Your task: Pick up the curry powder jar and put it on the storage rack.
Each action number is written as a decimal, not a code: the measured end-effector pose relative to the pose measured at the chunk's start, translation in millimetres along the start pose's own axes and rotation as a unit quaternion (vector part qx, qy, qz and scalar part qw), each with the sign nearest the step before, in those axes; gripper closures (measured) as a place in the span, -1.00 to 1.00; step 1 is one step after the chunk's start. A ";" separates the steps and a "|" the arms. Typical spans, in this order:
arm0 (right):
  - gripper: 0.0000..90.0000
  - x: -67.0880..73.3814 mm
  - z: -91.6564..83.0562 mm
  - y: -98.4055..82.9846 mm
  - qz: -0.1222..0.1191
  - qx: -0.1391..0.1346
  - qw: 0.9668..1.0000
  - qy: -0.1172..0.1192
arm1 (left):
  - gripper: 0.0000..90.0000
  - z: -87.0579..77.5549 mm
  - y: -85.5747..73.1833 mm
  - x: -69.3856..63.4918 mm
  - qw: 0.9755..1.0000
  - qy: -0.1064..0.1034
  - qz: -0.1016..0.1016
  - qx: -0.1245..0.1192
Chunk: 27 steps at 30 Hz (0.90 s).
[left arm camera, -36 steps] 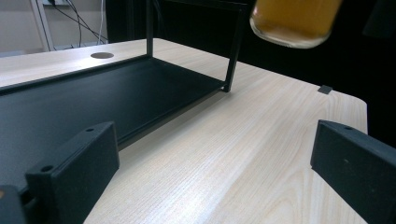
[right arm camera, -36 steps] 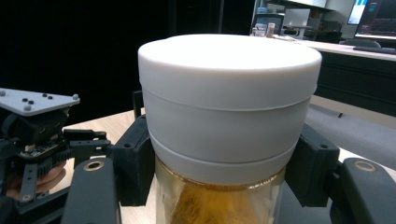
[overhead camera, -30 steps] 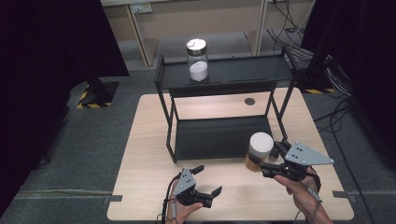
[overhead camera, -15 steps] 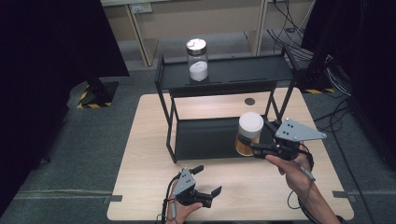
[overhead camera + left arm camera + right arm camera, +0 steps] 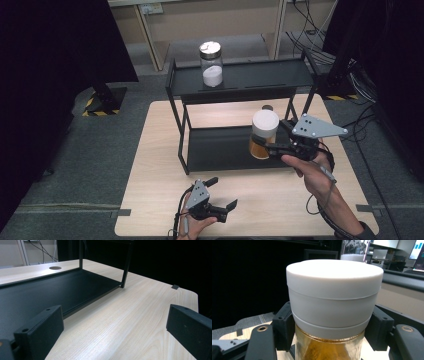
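Light wood worktop (image 5: 165,150) on grey carpet, dark curtains on both sides, black two-tier rack (image 5: 240,82) at the back. My left tongs (image 5: 220,207) sit low near the front edge, jaws wide apart w/ nothing in them. Clear jar (image 5: 211,64) w/ white powder on the top shelf. Right tongs (image 5: 272,147) are clamped on the white-lidded jar (image 5: 263,134) of amber stuff, held in the air in front of the rack's lower shelf.

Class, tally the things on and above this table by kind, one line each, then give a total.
Jars: 2, the white-lidded jar and the metal-lidded jar
Shelf racks: 1, the black rack
Grippers: 2, the left gripper and the right gripper
Total: 5
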State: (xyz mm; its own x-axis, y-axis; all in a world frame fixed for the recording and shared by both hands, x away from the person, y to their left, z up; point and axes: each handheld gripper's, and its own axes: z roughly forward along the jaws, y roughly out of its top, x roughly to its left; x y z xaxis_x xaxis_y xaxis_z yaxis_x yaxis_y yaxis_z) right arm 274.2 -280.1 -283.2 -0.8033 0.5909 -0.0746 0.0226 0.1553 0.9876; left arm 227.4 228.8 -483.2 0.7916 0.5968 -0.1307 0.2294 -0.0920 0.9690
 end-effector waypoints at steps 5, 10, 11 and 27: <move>-0.21 -4.1 2.3 10.9 0.002 -0.003 1.000 0.001 | -0.99 -0.8 -0.4 0.2 1.000 0.003 -0.003 -0.004; -0.21 -6.8 7.1 24.0 0.000 -0.001 1.000 0.000 | -0.99 -0.3 0.0 0.2 1.000 0.002 0.000 -0.001; -0.21 -7.7 8.2 26.6 0.001 -0.002 1.000 0.000 | -0.99 -0.2 0.0 0.2 1.000 0.002 0.000 0.000; -0.21 -17.8 26.3 74.0 -0.001 -0.004 1.000 -0.007 | -0.99 0.8 -0.4 0.7 1.000 0.002 -0.003 0.002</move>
State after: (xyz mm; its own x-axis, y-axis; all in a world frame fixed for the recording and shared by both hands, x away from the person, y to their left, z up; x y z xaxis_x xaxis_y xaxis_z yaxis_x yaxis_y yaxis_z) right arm 305.8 -258.3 -212.5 -0.7947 0.6020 -0.0776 0.0170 0.1499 0.9886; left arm 228.3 228.7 -483.9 0.7886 0.5998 -0.1357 0.2361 -0.0915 0.9674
